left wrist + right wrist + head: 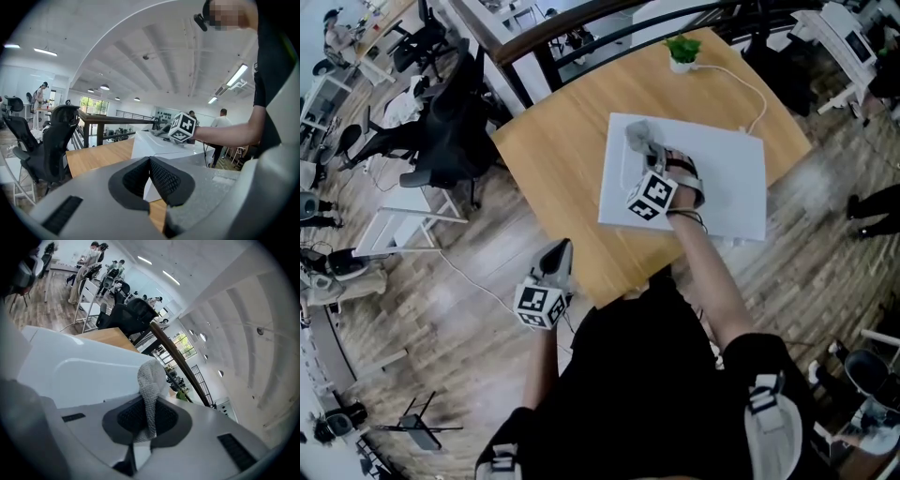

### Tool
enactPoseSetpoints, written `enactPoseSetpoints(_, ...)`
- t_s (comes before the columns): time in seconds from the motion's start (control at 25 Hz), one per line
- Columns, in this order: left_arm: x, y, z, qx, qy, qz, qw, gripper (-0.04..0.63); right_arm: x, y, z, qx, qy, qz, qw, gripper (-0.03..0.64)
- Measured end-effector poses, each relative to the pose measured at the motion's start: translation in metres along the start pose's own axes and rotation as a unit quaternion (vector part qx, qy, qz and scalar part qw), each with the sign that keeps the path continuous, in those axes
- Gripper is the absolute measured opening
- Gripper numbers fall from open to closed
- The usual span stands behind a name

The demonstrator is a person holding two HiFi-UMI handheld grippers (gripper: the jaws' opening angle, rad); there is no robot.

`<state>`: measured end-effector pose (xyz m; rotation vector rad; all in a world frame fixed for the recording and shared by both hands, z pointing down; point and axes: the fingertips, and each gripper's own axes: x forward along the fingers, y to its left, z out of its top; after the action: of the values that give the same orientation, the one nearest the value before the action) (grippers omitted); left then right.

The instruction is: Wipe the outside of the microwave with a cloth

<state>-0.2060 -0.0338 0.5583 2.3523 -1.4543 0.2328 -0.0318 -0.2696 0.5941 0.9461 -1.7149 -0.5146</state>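
The white box-shaped microwave (727, 178) sits toward the near right edge of the light wooden surface (553, 159), and we look down on its flat top. On that top, close to its far left corner, lies the grey knitted cloth (639, 138), pinched by the right tongs (649, 155). In the right gripper view we see a fold of the cloth (151, 380) clamped between the dark pads, its free end draped on the white panel. The left tongs (558, 253) hang just off the surface's near left edge, pressed together with nothing between them.

We judge that the top is the face being wiped. To do it well, we would press the cloth flat against the panel and sweep in overlapping strokes from edge to edge. Then we would take the sides and door, minding the white cable (741, 80) behind.
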Motion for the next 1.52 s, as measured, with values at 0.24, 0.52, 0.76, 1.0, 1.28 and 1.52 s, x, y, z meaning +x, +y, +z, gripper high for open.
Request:
enactPoseSetpoints(0.24,0.015,-0.016,0.009,0.005,-0.001,-0.01,0.9999,0.002,-0.009,-0.017,-0.045,0.017,0.021,-0.01,1.0,0.009)
enactPoseSetpoints(0.52,0.03,-0.03,0.013,0.01,0.004,-0.016,0.9998,0.002,-0.021,-0.036,-0.109,0.039,0.05,-0.023,0.998,0.009)
enactPoseSetpoints(0.76,0.043,-0.045,0.017,0.016,0.006,-0.026,0.9995,0.002,-0.031,-0.052,-0.156,0.055,0.072,-0.036,0.995,0.009)
enactPoseSetpoints(1.0,0.055,-0.06,0.019,0.022,0.012,-0.033,0.9992,0.002,-0.038,-0.065,-0.184,0.062,0.075,-0.046,0.994,0.009)
enactPoseSetpoints(1.28,0.074,-0.079,0.024,0.026,0.011,-0.037,0.9989,0.002,-0.044,-0.08,-0.225,0.062,0.09,-0.054,0.993,0.009)
enactPoseSetpoints(1.52,0.089,-0.097,0.025,0.029,0.011,-0.041,0.9987,0.002,-0.051,-0.093,-0.254,0.067,0.094,-0.062,0.991,0.009)
